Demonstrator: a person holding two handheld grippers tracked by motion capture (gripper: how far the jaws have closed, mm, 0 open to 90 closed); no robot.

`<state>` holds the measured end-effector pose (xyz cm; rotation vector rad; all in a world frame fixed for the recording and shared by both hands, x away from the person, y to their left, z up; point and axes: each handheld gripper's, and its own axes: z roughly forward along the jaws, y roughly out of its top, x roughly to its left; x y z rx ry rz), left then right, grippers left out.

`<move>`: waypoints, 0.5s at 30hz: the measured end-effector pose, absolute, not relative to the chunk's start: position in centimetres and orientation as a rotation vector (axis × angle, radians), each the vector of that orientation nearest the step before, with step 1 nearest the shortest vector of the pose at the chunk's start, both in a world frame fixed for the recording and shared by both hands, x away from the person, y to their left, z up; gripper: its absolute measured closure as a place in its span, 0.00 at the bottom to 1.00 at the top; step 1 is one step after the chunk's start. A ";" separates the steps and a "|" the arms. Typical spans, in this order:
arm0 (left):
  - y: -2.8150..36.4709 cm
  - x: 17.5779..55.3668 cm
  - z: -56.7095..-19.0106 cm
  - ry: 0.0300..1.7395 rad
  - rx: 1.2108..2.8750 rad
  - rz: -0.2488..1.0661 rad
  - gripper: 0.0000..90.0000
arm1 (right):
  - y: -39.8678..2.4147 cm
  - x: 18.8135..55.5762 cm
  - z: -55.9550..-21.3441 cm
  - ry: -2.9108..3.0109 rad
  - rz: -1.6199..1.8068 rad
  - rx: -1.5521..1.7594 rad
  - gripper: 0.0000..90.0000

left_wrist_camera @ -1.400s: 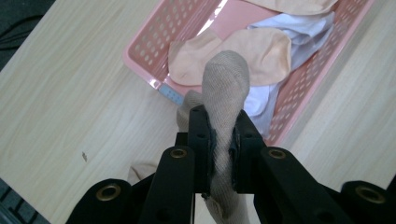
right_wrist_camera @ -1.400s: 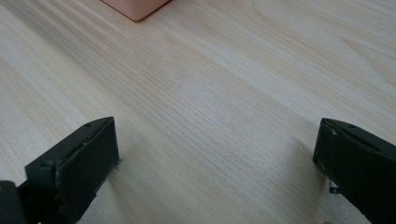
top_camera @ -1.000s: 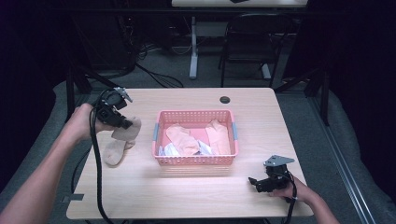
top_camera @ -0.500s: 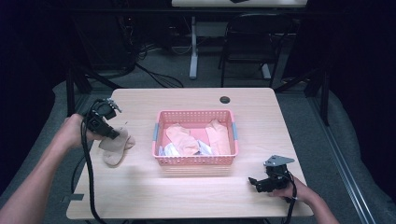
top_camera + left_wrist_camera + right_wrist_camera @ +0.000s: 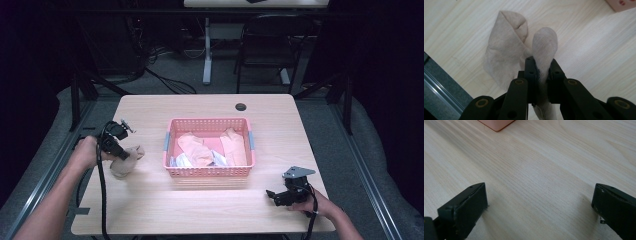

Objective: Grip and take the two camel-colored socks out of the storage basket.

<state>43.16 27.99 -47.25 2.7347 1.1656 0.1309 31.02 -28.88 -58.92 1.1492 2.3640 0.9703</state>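
A beige sock [image 5: 127, 159] lies crumpled on the wooden table [image 5: 210, 205] to the left of a pink basket [image 5: 210, 171]. My left gripper [image 5: 121, 154] is shut on this sock; in the left gripper view the sock's rounded end [image 5: 544, 47] sticks out between the jaws and the rest [image 5: 504, 47] folds onto the table. My right gripper [image 5: 274, 196] rests near the table's front right, jaws wide open over bare wood [image 5: 541, 200]. The basket holds several more beige and white socks [image 5: 200, 150].
A corner of the pink basket [image 5: 496, 124] shows at the top of the right gripper view. A round black grommet [image 5: 241, 106] sits at the table's far edge. A black chair [image 5: 265, 45] and a table leg [image 5: 206, 50] stand beyond the table. The table's left edge [image 5: 441, 85] is close to the sock.
My left gripper has moved toward the table's left front edge, dragging the sock with it and bunching it up. The right gripper has stayed still.
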 end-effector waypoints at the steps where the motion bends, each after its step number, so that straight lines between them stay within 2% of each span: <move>1: 28.0 43.2 -47.2 1.166 2.735 0.131 0.90 | -28.9 31.0 -58.9 2.364 0.970 1.149 0.00; 10: 28.6 44.3 -49.4 1.244 2.682 0.134 0.86 | -28.8 31.0 -59.0 2.359 0.979 1.153 0.00; 12: 28.7 44.5 -49.5 1.262 2.694 0.163 0.80 | -28.9 31.0 -58.9 2.362 0.973 1.150 0.00; 14: 28.7 44.6 -49.6 1.277 2.694 0.184 0.66 | -28.8 31.0 -59.0 2.359 0.979 1.153 0.00; 15: 28.7 44.6 -49.6 1.298 2.695 0.206 0.66 | -28.8 31.0 -59.0 2.359 0.979 1.153 0.00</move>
